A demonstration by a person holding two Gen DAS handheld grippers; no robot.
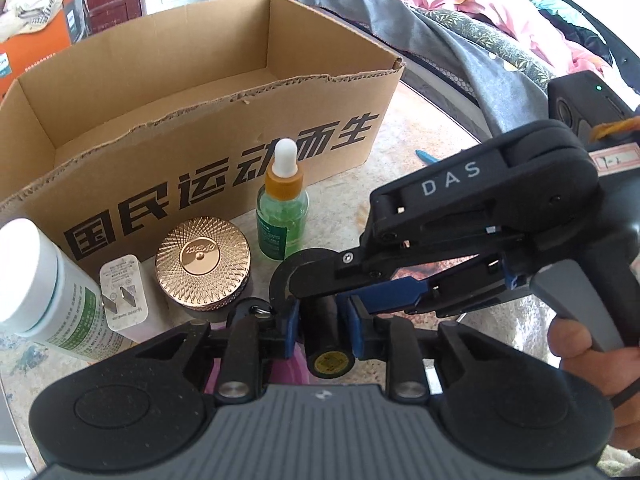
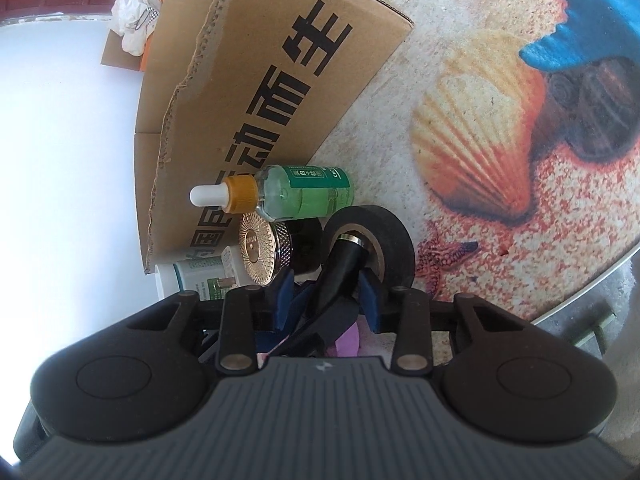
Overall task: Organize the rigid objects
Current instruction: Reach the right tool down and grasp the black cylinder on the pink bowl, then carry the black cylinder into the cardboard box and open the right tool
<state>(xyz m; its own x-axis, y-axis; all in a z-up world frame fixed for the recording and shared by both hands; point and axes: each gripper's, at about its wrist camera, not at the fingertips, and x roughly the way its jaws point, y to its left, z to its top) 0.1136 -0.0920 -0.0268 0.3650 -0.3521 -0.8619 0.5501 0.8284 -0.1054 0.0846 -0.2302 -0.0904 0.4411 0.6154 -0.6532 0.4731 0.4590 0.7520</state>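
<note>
Backdrop: rumpled pink and grey bedding [image 1: 440, 0] is lying behind the work area, with orange cartons at the far left.
Surface: a shell-printed mat [image 2: 500, 240] is carrying everything; its curved edge is showing at the lower right of the right wrist view.
Box: an open cardboard box [image 1: 200, 148] with a torn front rim and bold black characters is sitting across the far side of the mat, and its inside is showing only bare cardboard.
Row along the box front: a white-capped bottle [image 1: 48, 292], a white charger plug [image 1: 124, 296], a gold-lidded jar [image 1: 202, 260] and a green dropper bottle [image 1: 282, 216] are standing side by side, the dropper bottle upright and nearest the box's right corner.
Tape roll: a black tape roll [image 2: 394, 240] is standing on edge just in front of the dropper bottle.
Task's thing: a black cylinder [image 1: 326, 356] is pointing toward the roll's hole, its yellow-labelled end facing the left wrist camera.
Left gripper [image 1: 325, 320]: its blue pads are pinching the cylinder from both sides.
Right gripper [image 2: 324, 300]: it is reaching in from the right, its jaws are standing narrowly apart astride the cylinder's far end, and I cannot tell whether they are pressing on it.
Hand [image 1: 580, 340]: fingers are wrapping the right gripper's grey trigger.
Underneath: something pink [image 2: 348, 340] is lying below both grippers, too hidden to identify.
</note>
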